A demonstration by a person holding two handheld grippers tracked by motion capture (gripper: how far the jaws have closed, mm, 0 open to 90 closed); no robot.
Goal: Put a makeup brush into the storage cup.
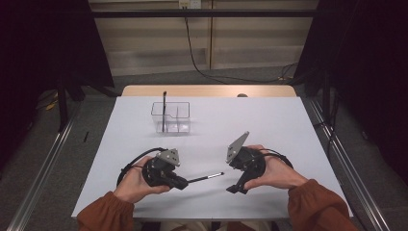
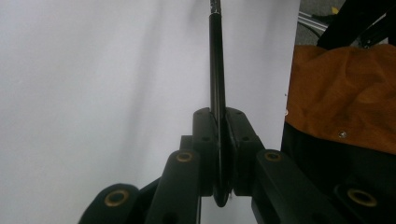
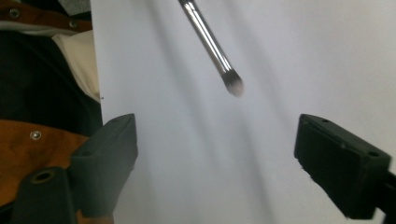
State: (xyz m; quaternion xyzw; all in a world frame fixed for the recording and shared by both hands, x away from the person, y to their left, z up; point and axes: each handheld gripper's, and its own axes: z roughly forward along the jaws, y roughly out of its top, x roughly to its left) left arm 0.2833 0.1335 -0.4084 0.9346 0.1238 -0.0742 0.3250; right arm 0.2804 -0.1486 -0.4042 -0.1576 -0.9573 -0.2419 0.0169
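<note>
Left gripper (image 2: 219, 154) clamped on brush (image 2: 216, 70) | right gripper (image 3: 217, 158) apart | white table (image 1: 269, 120)

Left gripper (image 1: 185, 182) clamped on brush (image 1: 206, 177), near front edge of table (image 1: 269, 120). Brush lies nearly level, tip toward right gripper (image 1: 233, 189). Right gripper just beside brush tip, not touching. Clear box (image 1: 171, 117) farther back on table, second brush (image 1: 164, 111) upright inside it.

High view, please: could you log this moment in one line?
left gripper: shut on thin black makeup brush | right gripper: open | clear plastic box: another brush
</note>
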